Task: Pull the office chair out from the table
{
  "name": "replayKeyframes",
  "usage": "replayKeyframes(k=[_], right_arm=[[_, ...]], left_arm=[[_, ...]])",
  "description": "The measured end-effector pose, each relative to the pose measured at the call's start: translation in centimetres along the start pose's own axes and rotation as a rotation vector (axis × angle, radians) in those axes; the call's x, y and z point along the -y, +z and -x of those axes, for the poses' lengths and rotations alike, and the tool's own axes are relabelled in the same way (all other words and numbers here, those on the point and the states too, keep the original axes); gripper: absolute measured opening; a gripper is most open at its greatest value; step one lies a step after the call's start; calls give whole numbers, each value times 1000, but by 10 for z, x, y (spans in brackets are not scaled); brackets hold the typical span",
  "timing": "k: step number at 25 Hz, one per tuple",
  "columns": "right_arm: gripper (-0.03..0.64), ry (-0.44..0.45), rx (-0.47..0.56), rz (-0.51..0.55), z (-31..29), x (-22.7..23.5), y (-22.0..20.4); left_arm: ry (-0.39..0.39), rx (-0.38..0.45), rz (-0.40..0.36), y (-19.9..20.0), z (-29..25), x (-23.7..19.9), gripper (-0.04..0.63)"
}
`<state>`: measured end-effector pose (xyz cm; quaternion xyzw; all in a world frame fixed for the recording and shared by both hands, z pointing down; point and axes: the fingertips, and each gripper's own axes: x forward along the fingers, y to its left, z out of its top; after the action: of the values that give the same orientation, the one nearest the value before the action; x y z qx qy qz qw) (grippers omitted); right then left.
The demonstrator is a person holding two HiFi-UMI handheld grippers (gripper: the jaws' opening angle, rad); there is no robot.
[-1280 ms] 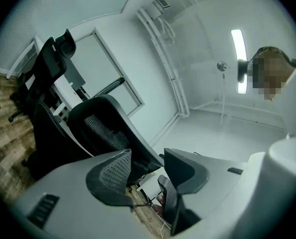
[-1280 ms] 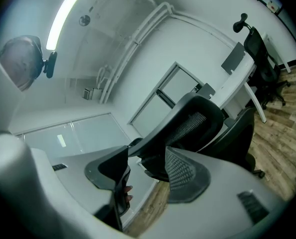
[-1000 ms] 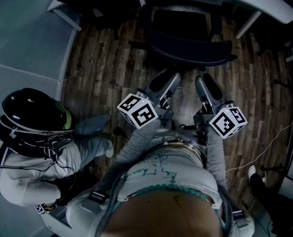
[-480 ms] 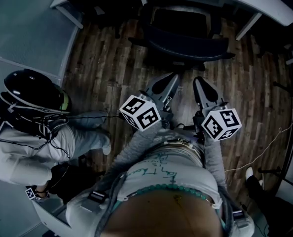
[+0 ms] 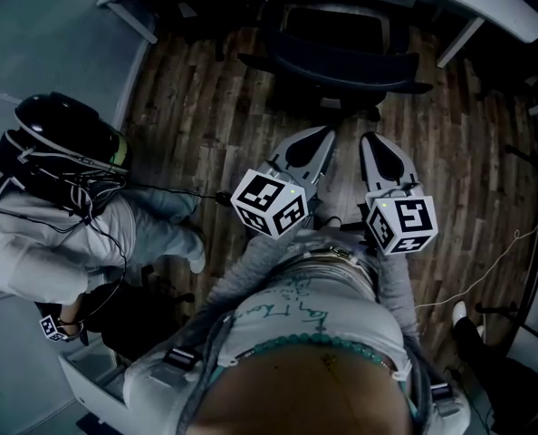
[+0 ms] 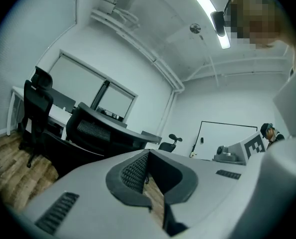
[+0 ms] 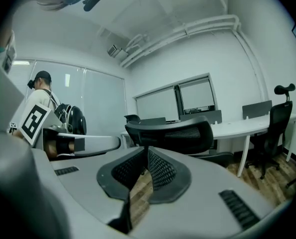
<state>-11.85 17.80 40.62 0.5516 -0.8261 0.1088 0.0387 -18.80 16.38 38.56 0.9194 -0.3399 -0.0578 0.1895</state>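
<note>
Both pairs of fingers have just been closing. The left gripper (image 5: 326,134) now has its fingers (image 6: 134,171) pressed together with nothing between them. The right gripper (image 5: 370,140) is the same, its fingers (image 7: 160,169) meeting on air. Each marker cube shows a different face than 1 second ago, so I read a roll of both wrists. In the head view the tips stood nearer the backrest then; now a wider strip of wooden floor (image 5: 206,107) lies between them and it.

For the task, I judge that this means no hold on the office chair (image 5: 341,66). Both grippers hang on the side of it away from the bench (image 5: 495,3), and shut fingers there can pull nothing.

The office chair stands close up to the bench, its seat toward the bench's edge and its backrest turned away from the bench, toward me. It is dark, with a curved mesh backrest, 2 armrests and base legs showing beneath. It sits upright. Whether the seat reaches under the bench I cannot tell.
</note>
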Motion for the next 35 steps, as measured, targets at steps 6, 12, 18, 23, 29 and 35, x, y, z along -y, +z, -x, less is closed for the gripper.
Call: replayKeyframes(k=[6, 12, 18, 23, 29, 35], right_arm=[[34, -35, -8, 13, 26, 18, -3], [34, -28, 1, -1, 39, 18, -5], [34, -10, -3, -1, 43, 13, -9], [34, -2, -13, -2, 43, 16, -9], [34, 8, -17, -8, 44, 19, -9], [34, 20, -22, -11, 44, 21, -10]], left_arm=[[19, -11, -66, -11, -6, 27, 11], [19, -5, -80, -17, -3, 45, 11], [38, -15, -79, -24, 3, 47, 11], [54, -31, -82, -26, 2, 47, 11], [60, -53, -72, -32, -2, 48, 11], [58, -57, -73, -35, -5, 52, 11]])
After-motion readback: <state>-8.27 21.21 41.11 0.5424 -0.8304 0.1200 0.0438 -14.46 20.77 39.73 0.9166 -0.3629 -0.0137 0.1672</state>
